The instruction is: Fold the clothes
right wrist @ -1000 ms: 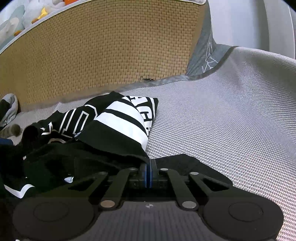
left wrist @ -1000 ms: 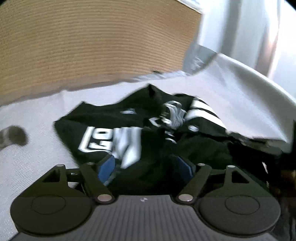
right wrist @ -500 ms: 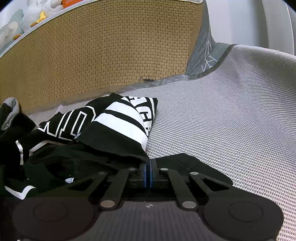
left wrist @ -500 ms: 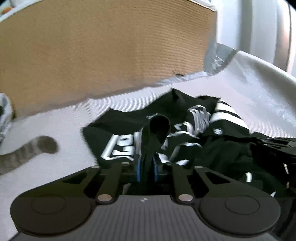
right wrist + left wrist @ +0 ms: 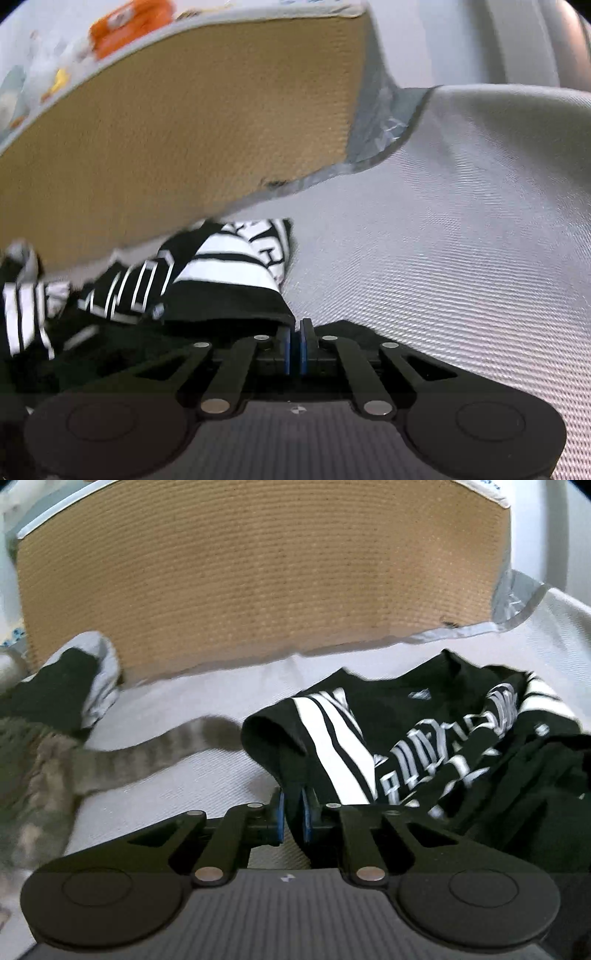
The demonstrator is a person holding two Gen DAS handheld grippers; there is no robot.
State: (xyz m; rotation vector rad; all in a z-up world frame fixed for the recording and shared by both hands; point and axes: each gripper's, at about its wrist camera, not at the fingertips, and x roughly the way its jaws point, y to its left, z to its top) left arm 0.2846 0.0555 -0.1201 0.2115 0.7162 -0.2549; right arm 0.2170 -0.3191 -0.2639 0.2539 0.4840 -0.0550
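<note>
A black shirt (image 5: 424, 734) with white stripes and lettering lies crumpled on a grey woven bed cover (image 5: 461, 240), filling the centre and right of the left wrist view and the lower left of the right wrist view. The left tool (image 5: 293, 812) is closed on a black fold of the shirt, with cloth between its blue pads (image 5: 280, 808). The right tool (image 5: 295, 345) is closed on a black edge of the same shirt at the lower centre of its frame. Behind the shirt a tan woven headboard (image 5: 258, 572) spans the top of both views. A grey striped cat's tail (image 5: 147, 749) crosses the cover at the left of the left wrist view, just beside the shirt.
</note>
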